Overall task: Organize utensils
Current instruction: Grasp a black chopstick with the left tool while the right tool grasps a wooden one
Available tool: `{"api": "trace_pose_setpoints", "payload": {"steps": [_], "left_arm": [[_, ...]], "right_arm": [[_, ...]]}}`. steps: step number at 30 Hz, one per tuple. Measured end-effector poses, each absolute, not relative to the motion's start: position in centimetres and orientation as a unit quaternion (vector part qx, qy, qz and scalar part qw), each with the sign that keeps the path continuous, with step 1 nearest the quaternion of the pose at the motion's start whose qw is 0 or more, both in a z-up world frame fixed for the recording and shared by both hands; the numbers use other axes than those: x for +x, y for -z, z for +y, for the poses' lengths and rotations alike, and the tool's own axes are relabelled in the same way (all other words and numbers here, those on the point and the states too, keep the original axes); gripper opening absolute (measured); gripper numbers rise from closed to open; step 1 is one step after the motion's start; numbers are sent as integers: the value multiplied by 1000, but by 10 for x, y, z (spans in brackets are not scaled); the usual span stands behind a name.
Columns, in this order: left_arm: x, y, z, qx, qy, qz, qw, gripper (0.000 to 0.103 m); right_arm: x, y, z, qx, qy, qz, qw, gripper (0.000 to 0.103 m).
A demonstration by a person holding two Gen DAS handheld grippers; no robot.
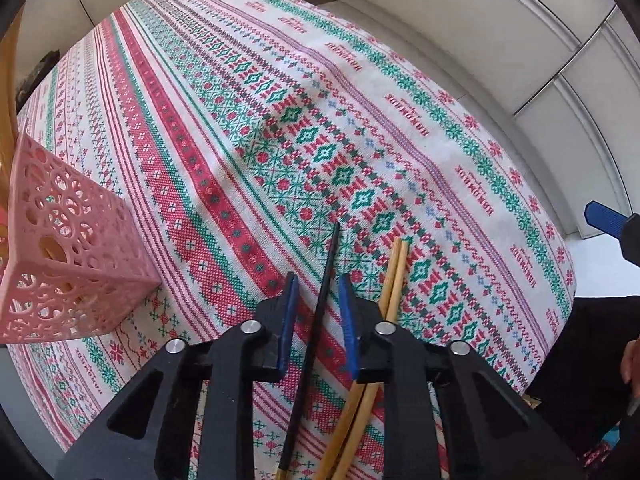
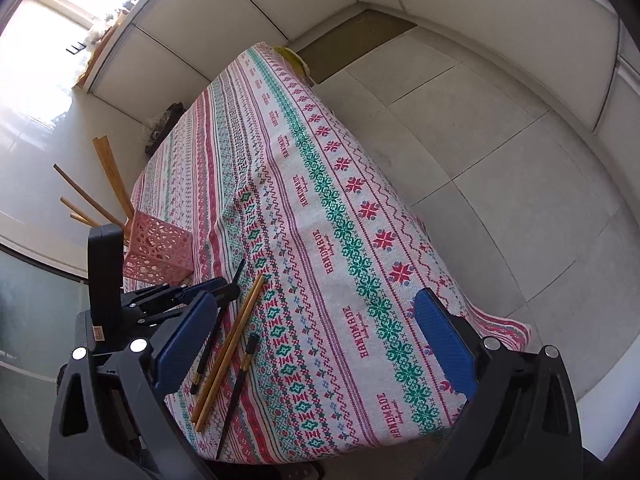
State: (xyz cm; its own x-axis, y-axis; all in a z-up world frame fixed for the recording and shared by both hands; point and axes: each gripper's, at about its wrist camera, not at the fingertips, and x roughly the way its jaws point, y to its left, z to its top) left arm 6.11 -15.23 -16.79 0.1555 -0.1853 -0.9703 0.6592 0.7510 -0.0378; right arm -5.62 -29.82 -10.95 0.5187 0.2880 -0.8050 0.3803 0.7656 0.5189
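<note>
A black chopstick lies on the patterned tablecloth between the fingers of my left gripper, whose jaws stand a little apart around it without touching. Two wooden chopsticks lie just right of it. The pink lattice holder stands at the left, with several wooden chopsticks in it. In the right wrist view the left gripper sits over the black chopstick; the wooden pair and a second black chopstick lie beside it. My right gripper is wide open and empty above the table's near end.
The tablecloth covers a long table with edges falling off at the right and near end. Grey floor tiles lie to the right. A window sill with clutter is at the far left.
</note>
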Motion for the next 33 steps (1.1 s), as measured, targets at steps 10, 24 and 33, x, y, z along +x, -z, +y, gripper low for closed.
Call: {"api": "trace_pose_setpoints", "payload": {"steps": [10, 24, 33], "left_arm": [[31, 158, -125, 217, 280, 535, 767, 3], [-36, 54, -41, 162, 281, 412, 851, 3], [-59, 10, -9, 132, 290, 361, 876, 3]], "right_arm": [[-45, 118, -259, 314, -14, 531, 787, 96], [-27, 162, -160, 298, -27, 649, 700, 39], [-10, 160, -134, 219, 34, 663, 715, 12]]}}
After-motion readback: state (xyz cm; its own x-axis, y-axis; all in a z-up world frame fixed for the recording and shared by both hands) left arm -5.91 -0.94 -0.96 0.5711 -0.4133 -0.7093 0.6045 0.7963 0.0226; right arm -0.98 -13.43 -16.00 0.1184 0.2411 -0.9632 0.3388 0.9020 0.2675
